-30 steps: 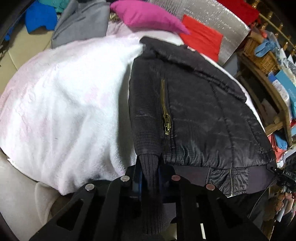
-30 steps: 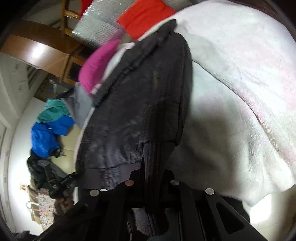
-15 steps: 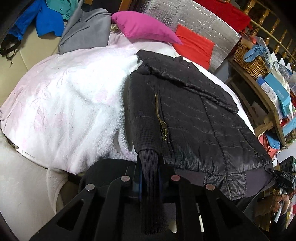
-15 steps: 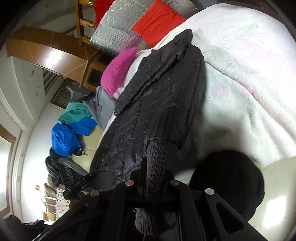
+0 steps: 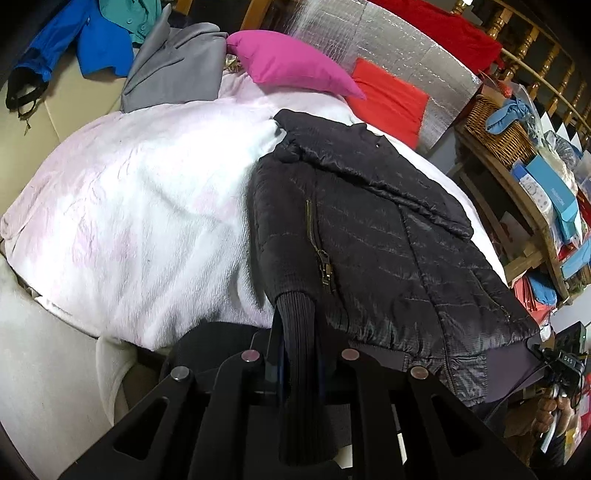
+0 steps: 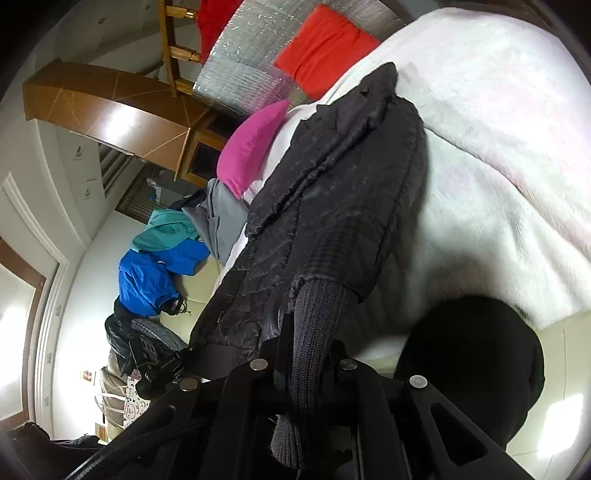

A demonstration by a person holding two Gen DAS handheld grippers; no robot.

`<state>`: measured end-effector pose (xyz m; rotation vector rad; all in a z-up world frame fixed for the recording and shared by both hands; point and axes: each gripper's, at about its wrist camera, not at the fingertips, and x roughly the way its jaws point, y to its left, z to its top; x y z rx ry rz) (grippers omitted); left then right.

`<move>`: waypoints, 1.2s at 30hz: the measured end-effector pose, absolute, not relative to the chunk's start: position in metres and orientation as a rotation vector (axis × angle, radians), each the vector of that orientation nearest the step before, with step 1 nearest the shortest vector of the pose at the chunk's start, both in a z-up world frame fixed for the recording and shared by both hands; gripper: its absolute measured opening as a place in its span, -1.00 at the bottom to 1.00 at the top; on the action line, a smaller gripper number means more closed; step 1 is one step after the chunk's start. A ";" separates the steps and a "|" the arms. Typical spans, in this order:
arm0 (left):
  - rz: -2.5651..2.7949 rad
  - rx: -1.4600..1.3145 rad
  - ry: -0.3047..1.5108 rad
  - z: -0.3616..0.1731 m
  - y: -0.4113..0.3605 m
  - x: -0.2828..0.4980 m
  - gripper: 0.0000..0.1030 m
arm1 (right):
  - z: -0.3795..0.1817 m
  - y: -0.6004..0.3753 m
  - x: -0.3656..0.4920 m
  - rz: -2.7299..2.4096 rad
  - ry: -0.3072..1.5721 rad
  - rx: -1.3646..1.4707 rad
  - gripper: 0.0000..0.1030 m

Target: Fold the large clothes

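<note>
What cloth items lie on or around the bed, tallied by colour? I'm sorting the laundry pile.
Black: 1, black quilted jacket
Pink: 1, magenta pillow
Grey: 1, grey garment
Blue: 1, blue jacket
Teal: 1, teal garment
Red: 1, red cushion
White: 1, white fleece blanket
Total: 7

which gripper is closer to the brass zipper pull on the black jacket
Left. The left gripper clamps the cuff just below the zipper pull; the right gripper holds the other cuff, across the jacket.
</note>
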<state>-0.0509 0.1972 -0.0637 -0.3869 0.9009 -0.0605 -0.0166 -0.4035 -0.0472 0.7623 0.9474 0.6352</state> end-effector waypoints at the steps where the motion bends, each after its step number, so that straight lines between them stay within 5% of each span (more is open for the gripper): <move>1: -0.062 -0.382 0.898 -0.063 0.198 -0.055 -0.74 | -0.047 -0.404 -0.018 0.634 0.945 0.763 -0.83; 36: -0.049 -0.406 0.926 -0.077 0.205 -0.059 -0.75 | -0.053 -0.404 -0.016 0.637 0.934 0.755 -0.83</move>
